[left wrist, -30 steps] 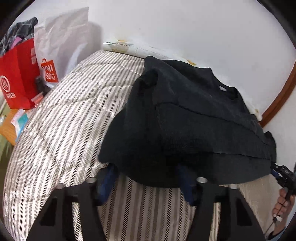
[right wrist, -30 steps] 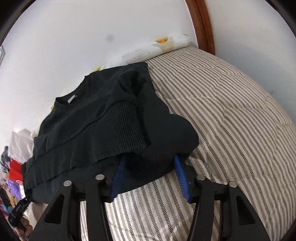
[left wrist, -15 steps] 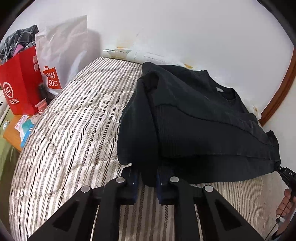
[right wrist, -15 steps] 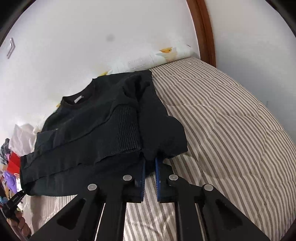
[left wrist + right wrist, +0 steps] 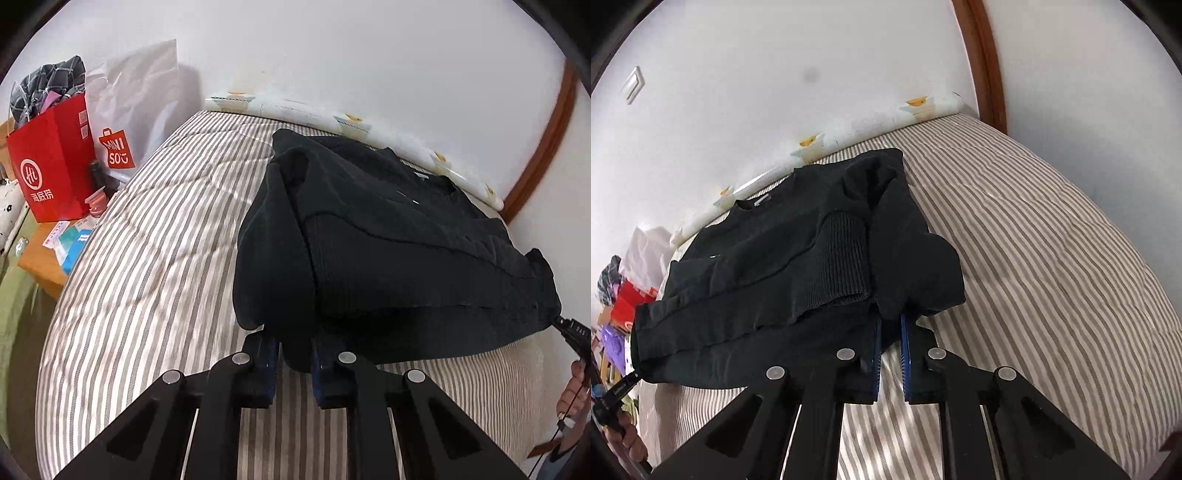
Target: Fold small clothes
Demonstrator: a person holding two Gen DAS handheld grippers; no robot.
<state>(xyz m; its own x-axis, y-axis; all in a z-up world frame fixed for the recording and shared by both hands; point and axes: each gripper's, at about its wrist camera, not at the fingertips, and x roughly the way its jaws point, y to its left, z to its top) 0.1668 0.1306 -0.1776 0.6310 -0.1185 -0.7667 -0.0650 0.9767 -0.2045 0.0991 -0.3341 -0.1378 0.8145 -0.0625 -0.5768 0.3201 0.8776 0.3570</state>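
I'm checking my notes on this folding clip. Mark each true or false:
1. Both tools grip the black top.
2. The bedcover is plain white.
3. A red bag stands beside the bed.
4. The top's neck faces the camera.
1. True: the left tool and the right tool are each shut on the black top's near hem.
2. False: the bedcover is striped.
3. True: the red bag stands there.
4. False: the neck lies toward the wall.

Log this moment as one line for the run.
left tongs: shut on black sweater hem corner | right tongs: shut on opposite hem corner | sleeves folded in | striped bed beneath
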